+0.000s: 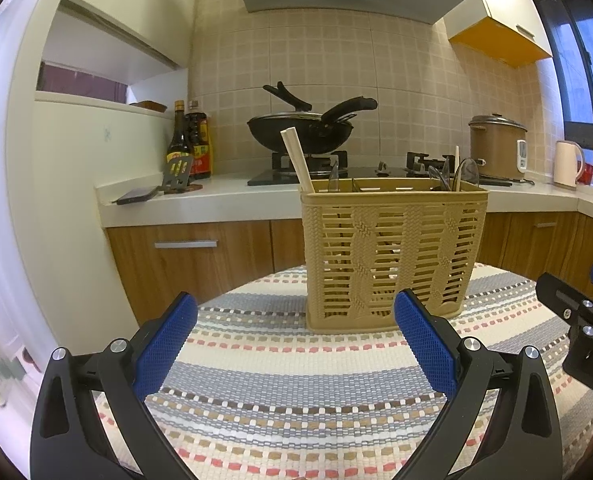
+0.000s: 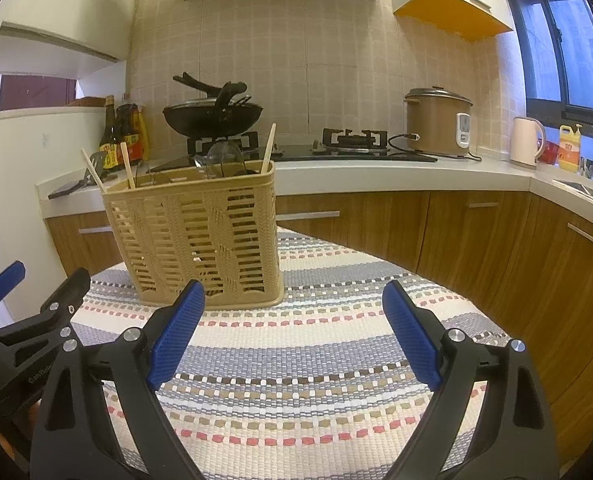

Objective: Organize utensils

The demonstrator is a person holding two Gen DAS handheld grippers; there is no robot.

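A tan woven-pattern plastic utensil basket [image 1: 392, 256] stands upright on the striped mat [image 1: 296, 380] covering the desk. A pair of pale chopsticks [image 1: 296, 160] leans out of its left end, clear spoons [image 1: 462, 174] rise from its right compartment, and 1 more pale stick [image 1: 457, 168] stands beside them.

"What's the work surface from where I'm driving?"

"I see a table covered by a striped woven mat [image 1: 296, 380]. A tan slotted utensil basket [image 1: 392, 256] stands upright on it, toward the far edge."

"Anything beside the basket?"

"In front of it I see only mat."
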